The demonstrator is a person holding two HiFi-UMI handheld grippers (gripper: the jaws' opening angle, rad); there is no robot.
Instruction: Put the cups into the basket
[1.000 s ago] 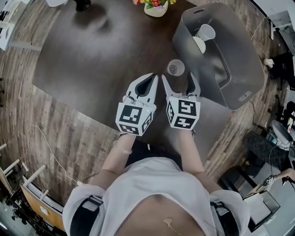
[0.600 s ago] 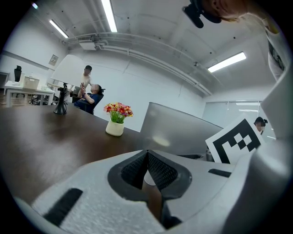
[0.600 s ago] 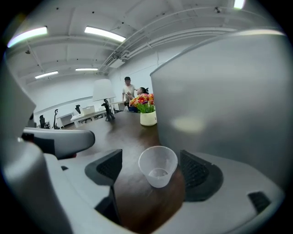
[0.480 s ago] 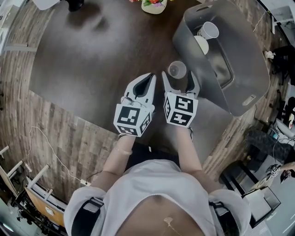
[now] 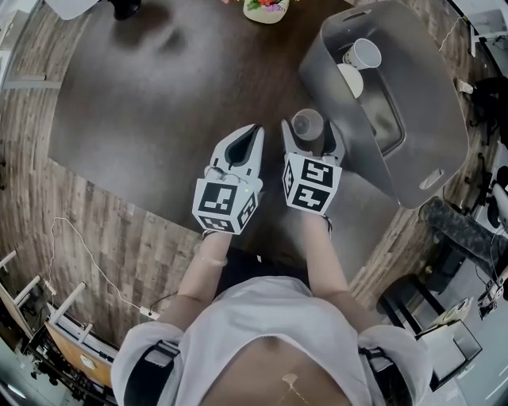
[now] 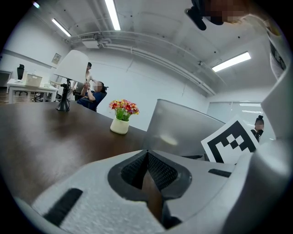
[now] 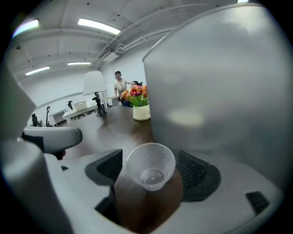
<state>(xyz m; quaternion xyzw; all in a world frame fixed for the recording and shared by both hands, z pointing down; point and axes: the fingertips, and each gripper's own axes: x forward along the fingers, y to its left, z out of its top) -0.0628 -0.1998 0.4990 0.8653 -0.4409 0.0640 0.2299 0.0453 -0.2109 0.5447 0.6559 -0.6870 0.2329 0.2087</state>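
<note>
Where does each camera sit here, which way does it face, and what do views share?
Head view: on the person's head, steeply down at table, left gripper, right gripper; forearms, torso show.
Left gripper view: on that gripper, along its shut jaws across the table.
Right gripper view: along its open jaws, clear cup between them.
Shared: basket and flower pot appear in all three.

Shows a dark table (image 5: 159, 103) on a wood-plank floor (image 5: 111, 238). Bears a white flowerpot (image 5: 267, 11) with red and yellow blooms at the far edge, and a white-shaded lamp (image 6: 69, 73) on a black stand further left. Glows overhead with strip lights (image 6: 111, 13).
</note>
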